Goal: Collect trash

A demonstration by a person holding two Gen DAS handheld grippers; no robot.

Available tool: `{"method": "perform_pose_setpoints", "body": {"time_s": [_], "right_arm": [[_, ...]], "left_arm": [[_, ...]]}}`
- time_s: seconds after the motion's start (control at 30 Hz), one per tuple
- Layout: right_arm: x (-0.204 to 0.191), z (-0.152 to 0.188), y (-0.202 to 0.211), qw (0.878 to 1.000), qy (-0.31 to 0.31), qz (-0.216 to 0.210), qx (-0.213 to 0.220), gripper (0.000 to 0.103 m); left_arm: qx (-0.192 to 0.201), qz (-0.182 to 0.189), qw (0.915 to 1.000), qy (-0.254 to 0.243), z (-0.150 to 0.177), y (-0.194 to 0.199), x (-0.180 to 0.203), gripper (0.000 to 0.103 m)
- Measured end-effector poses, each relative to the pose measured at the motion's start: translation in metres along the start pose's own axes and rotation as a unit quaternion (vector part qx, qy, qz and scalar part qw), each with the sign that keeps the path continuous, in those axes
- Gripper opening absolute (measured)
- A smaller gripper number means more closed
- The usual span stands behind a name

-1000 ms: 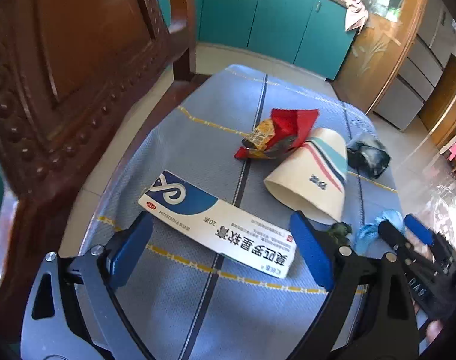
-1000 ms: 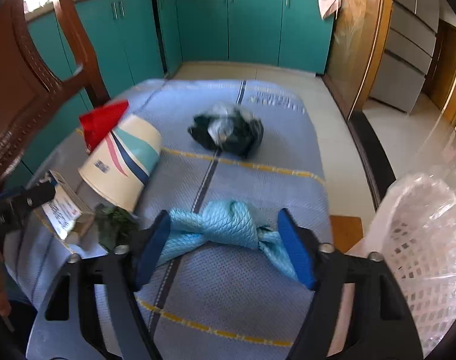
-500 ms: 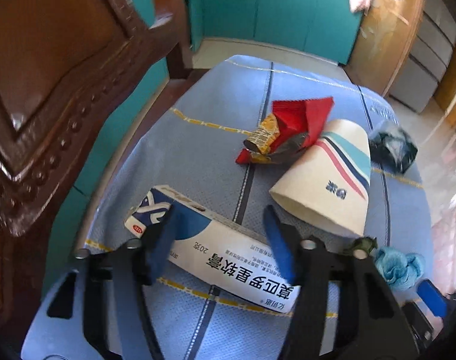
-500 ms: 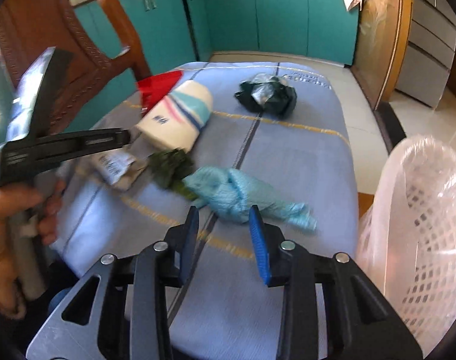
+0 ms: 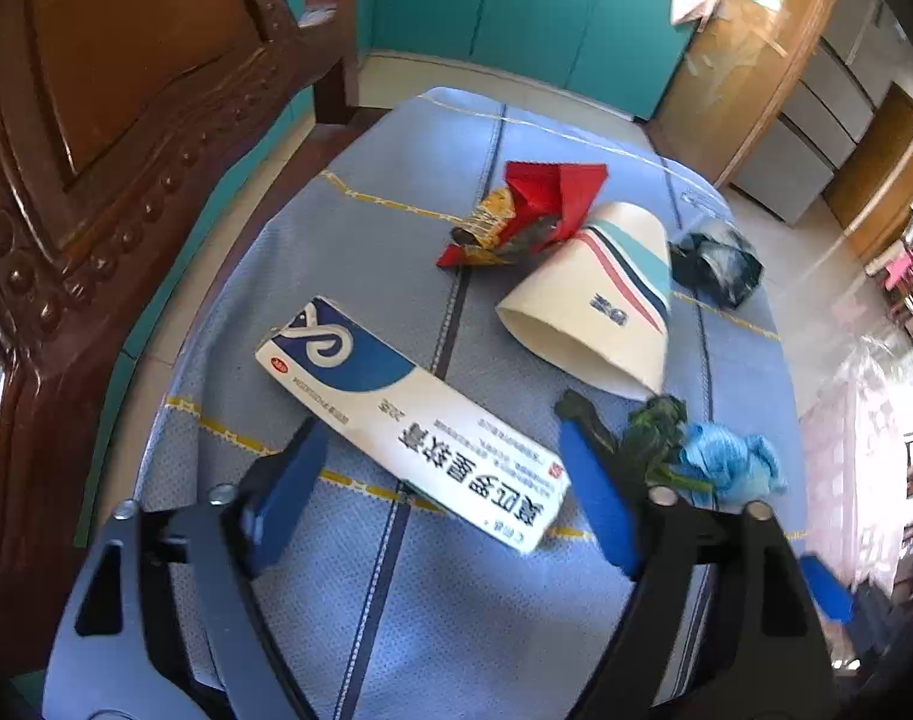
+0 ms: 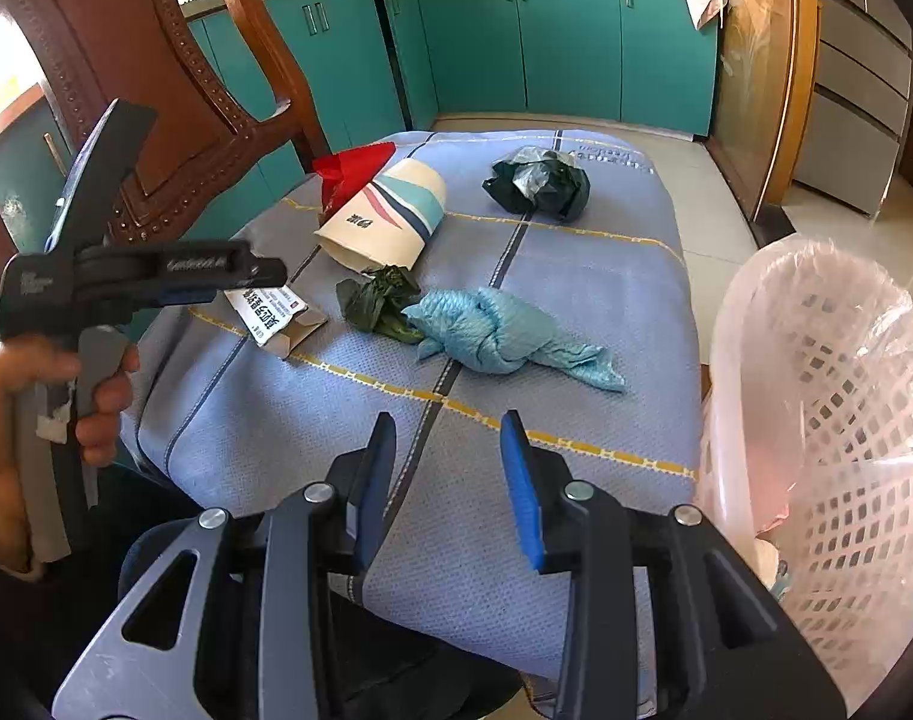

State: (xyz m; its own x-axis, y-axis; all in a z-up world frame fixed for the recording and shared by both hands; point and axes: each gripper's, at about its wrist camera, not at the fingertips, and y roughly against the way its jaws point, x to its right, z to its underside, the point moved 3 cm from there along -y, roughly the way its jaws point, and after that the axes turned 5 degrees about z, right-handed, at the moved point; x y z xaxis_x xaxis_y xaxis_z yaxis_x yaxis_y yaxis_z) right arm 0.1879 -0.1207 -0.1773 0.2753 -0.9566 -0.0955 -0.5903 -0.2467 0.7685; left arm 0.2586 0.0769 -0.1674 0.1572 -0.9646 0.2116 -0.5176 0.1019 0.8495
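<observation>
White-and-blue cardboard medicine box [image 5: 414, 420], printed with Chinese characters and "20", is lying flat on the blue quilted mat [image 5: 456, 600]. Left claw [image 5: 444, 498] is standing spread, having just been opening, straddling the box without pressing it. Beyond the box: striped paper cup [image 5: 600, 300] on its side, red snack wrapper [image 5: 540, 204], dark crumpled bag [image 5: 717, 261]. Right of the box: green scrap [image 5: 651, 429], knotted light-blue plastic bag [image 6: 504, 336]. Right claw [image 6: 447, 480] is standing narrowly parted, pinching nothing, beside the pink mesh basket [image 6: 828, 420].
</observation>
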Motion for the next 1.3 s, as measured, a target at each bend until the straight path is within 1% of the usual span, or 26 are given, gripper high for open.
{"method": "perform_pose_setpoints", "body": {"time_s": [0.07,0.17,0.2,0.27,0.3,0.33,0.4,0.43,0.47,0.5,0.57,0.6,0.63,0.67,0.73,0.77,0.8,0.83,0.87,0.9,0.97,1.03,1.13,1.23,1.27,1.3], "right_arm": [[-0.001,0.001,-0.001,1.000,-0.001,-0.001,0.000,0.036],[-0.003,0.003,0.000,1.000,-0.001,-0.003,0.001,0.036],[-0.003,0.003,0.001,1.000,-0.002,-0.004,0.001,0.036],[0.000,0.003,0.002,1.000,-0.006,-0.003,0.002,0.037],[0.002,0.003,0.003,1.000,-0.008,-0.002,0.003,0.037],[0.004,0.002,0.004,1.000,-0.010,-0.001,0.004,0.037],[0.008,0.001,0.004,1.000,-0.014,-0.001,0.006,0.039],[0.010,0.000,0.004,1.000,-0.016,0.001,0.007,0.040],[0.010,0.000,0.004,1.000,-0.017,0.002,0.007,0.042],[0.012,-0.001,0.003,1.000,-0.019,0.002,0.008,0.042],[0.012,-0.002,0.000,1.000,-0.020,0.000,0.008,0.043],[0.012,-0.003,-0.003,1.000,-0.020,-0.001,0.009,0.044],[0.013,-0.005,-0.005,1.000,-0.021,-0.001,0.009,0.045],[0.013,-0.007,-0.008,1.000,-0.024,-0.001,0.010,0.048],[0.016,-0.013,-0.014,0.999,-0.033,0.002,0.015,0.054],[0.017,-0.019,-0.019,0.999,-0.038,0.014,0.020,0.059],[0.018,-0.023,-0.023,0.999,-0.039,0.022,0.023,0.064],[0.019,-0.027,-0.028,0.998,-0.039,0.032,0.025,0.066],[0.018,-0.033,-0.034,0.998,-0.034,0.050,0.028,0.070],[0.018,-0.037,-0.040,0.997,-0.031,0.065,0.027,0.073],[0.016,-0.043,-0.049,0.996,-0.020,0.089,0.025,0.074],[0.013,-0.046,-0.056,0.995,-0.008,0.098,0.019,0.074],[0.004,-0.046,-0.062,0.995,0.016,0.101,0.012,0.074],[-0.001,-0.043,-0.067,0.994,0.036,0.106,0.005,0.073],[0.000,-0.041,-0.069,0.994,0.035,0.102,0.002,0.068],[0.000,-0.040,-0.071,0.995,0.032,0.095,-0.003,0.061]], "left_arm": [[-0.009,-0.012,0.9998,0.009,-0.006,-0.009,0.001,0.083],[-0.025,-0.051,0.9983,-0.010,-0.011,-0.029,0.010,0.083],[-0.026,-0.056,0.9979,-0.016,-0.012,-0.034,0.012,0.081],[-0.028,-0.067,0.9967,-0.035,-0.012,-0.040,0.018,0.068],[-0.028,-0.066,0.9957,-0.058,-0.010,-0.043,0.023,0.059],[-0.023,-0.064,0.9952,-0.071,-0.010,-0.044,0.025,0.056],[-0.016,-0.062,0.9915,-0.113,-0.006,-0.041,0.034,0.052],[-0.017,-0.052,0.9889,-0.138,-0.004,-0.040,0.039,0.050],[-0.020,-0.040,0.9861,-0.160,-0.002,-0.039,0.043,0.049],[-0.023,-0.026,0.9801,-0.195,0.002,-0.036,0.049,0.048],[-0.027,-0.027,0.9717,-0.233,0.009,-0.030,0.052,0.047],[-0.029,-0.025,0.9698,-0.241,0.011,-0.028,0.052,0.047],[-0.030,-0.019,0.9692,-0.244,0.012,-0.025,0.050,0.047],[-0.032,-0.011,0.9698,-0.242,0.013,-0.021,0.047,0.048],[-0.032,0.004,0.9726,-0.230,0.015,-0.015,0.039,0.048],[-0.030,0.010,0.9754,-0.218,0.016,-0.012,0.033,0.049],[-0.029,0.014,0.9774,-0.209,0.017,-0.011,0.028,0.054],[-0.025,0.020,0.9797,-0.198,0.017,-0.009,0.024,0.060],[-0.022,0.024,0.9817,-0.188,0.016,-0.008,0.020,0.063],[-0.017,0.029,0.9839,-0.175,0.015,-0.005,0.017,0.069],[-0.007,0.031,0.9868,-0.159,0.018,0.002,0.013,0.073],[-0.002,0.027,0.9874,-0.156,0.018,0.000,0.011,0.079],[0.000,0.033,0.9888,-0.145,0.026,0.004,0.009,0.079],[0.000,0.031,0.9879,-0.152,0.030,0.004,0.014,0.079],[-0.001,0.029,0.9874,-0.156,0.031,0.004,0.015,0.079],[-0.001,0.028,0.9867,-0.160,0.031,0.001,0.018,0.079]]}}
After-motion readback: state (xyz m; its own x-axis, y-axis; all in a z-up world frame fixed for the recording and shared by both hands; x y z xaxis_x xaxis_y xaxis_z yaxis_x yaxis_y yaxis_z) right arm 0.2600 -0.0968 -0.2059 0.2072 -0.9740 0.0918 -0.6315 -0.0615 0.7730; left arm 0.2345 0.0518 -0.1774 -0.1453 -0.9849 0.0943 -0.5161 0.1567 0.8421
